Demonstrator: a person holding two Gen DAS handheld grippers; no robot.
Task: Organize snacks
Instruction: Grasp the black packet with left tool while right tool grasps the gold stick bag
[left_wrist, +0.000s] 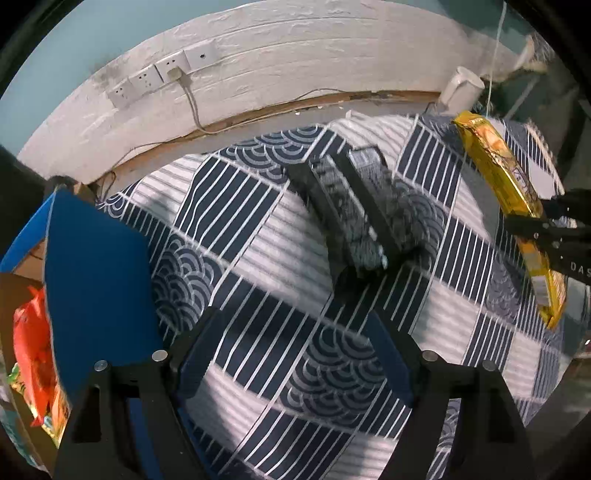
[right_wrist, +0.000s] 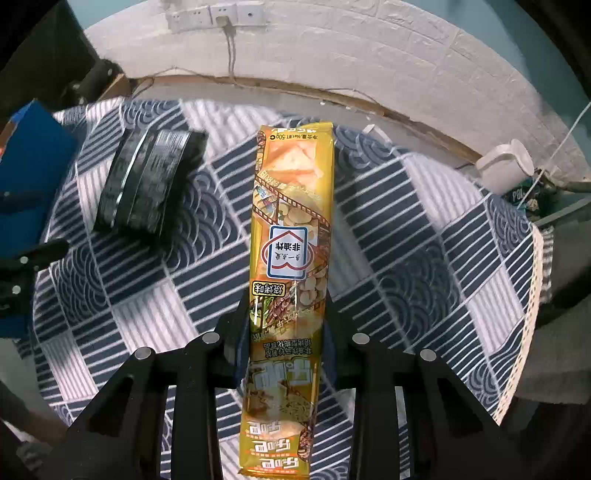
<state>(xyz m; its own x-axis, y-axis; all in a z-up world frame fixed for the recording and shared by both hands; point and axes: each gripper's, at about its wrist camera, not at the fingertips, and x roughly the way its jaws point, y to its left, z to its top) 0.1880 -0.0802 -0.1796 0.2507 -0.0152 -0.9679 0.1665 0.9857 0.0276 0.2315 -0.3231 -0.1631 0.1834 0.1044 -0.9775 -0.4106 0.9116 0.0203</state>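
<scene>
My right gripper (right_wrist: 286, 332) is shut on a long yellow snack packet (right_wrist: 291, 236) and holds it above the patterned tablecloth (right_wrist: 406, 229). The same packet (left_wrist: 506, 184) shows at the right of the left wrist view, clamped in the right gripper (left_wrist: 535, 225). A black snack packet (left_wrist: 354, 206) lies on the cloth ahead of my left gripper (left_wrist: 295, 332), which is open and empty above the cloth. The black packet (right_wrist: 147, 181) lies to the left in the right wrist view. A blue box (left_wrist: 96, 288) with an orange snack bag (left_wrist: 33, 354) inside stands at the left.
A white brick wall (left_wrist: 295, 74) with sockets (left_wrist: 162, 74) and a plugged cable runs behind the table. A white mug (right_wrist: 506, 166) stands at the table's far right corner. The cloth's right edge (right_wrist: 535, 295) hangs over the table side.
</scene>
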